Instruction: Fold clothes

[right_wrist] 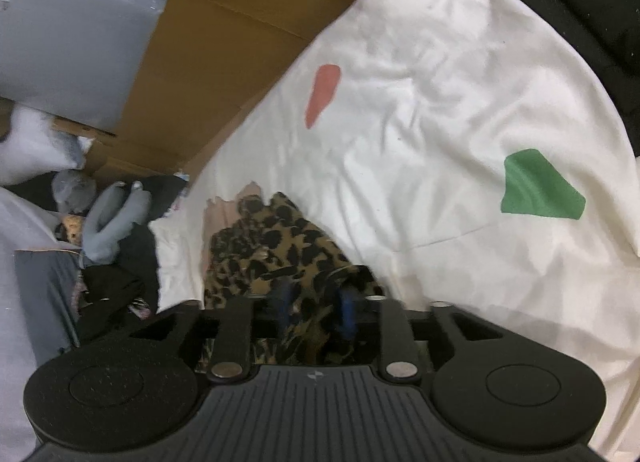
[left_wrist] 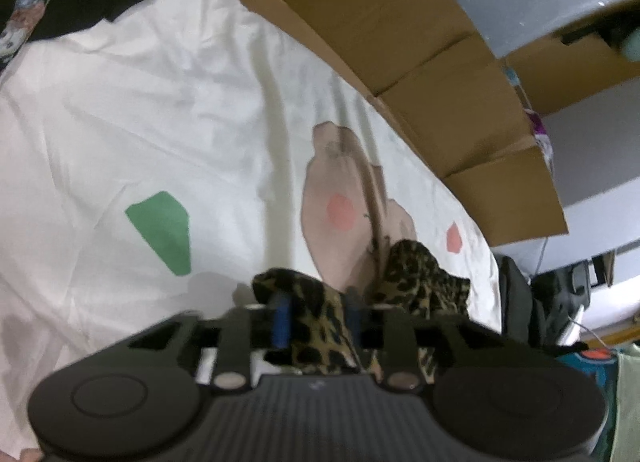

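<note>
A leopard-print garment [left_wrist: 420,274] lies bunched on a white sheet [left_wrist: 160,121], and a pale pink part of it [left_wrist: 336,213] stretches away from me. In the left wrist view my left gripper [left_wrist: 316,314] has its blue fingers apart. Leopard fabric lies loosely between them. The right wrist view shows the same garment [right_wrist: 272,250] heaped near the sheet's [right_wrist: 440,101] left edge. There my right gripper [right_wrist: 315,308] also has its fingers spread, with a fold of the print lying slack in the gap.
Cardboard boxes [left_wrist: 420,61] [right_wrist: 224,41] stand along the sheet's far side. A grey plush toy [right_wrist: 108,213] and dark clothes [right_wrist: 112,290] lie off the sheet's left edge. Green [right_wrist: 536,185] and coral [right_wrist: 322,93] patches mark the sheet.
</note>
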`<state>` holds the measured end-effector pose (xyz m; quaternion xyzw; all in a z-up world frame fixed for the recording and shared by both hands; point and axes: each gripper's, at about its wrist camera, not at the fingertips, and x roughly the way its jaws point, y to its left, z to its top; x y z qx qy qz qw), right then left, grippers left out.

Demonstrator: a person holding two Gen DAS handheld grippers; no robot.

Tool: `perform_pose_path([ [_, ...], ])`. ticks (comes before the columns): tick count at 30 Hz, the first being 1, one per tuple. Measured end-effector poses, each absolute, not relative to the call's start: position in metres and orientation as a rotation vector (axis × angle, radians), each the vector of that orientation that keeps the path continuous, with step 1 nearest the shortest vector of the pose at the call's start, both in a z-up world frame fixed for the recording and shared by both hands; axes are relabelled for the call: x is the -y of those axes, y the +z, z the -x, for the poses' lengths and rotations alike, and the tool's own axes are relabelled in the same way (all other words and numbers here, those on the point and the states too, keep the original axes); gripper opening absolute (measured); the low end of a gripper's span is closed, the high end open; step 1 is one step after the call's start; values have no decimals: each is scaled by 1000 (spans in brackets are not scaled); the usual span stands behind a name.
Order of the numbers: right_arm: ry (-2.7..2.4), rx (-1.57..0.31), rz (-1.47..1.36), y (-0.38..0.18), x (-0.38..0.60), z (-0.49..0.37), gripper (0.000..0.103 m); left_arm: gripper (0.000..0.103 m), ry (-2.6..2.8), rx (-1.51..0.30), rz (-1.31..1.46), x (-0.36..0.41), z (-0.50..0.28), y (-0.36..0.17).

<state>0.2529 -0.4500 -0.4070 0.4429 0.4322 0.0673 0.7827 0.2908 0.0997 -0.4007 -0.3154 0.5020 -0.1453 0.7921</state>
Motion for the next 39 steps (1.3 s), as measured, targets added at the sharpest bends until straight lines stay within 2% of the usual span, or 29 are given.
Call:
perform_pose_path([
  [1,150,-928,-949,-405,450,-250,47,49,-322,-1075,677,-99,-289,-399],
  [5,176,-924,-930,-402,445,-241,48,56,-338,-1091,677,-96,-280,-400],
  [7,191,-934,-903,-402,439,-238,48,57,-342,-1103,670,-93,-274,-403],
  [15,216,-946,-647,-393,401,-228,48,57,-425,-1184,547,-47,-259,-418],
  [19,239,-958,-554,-393,386,-228,48,53,-443,-1191,447,-28,-260,-421],
  [27,253,-992,-375,-399,357,-234,47,51,-456,-1122,337,-18,-265,-407],
  [39,240,-885,-342,-367,359,-261,47,51,-473,-998,356,-15,-298,-375],
])
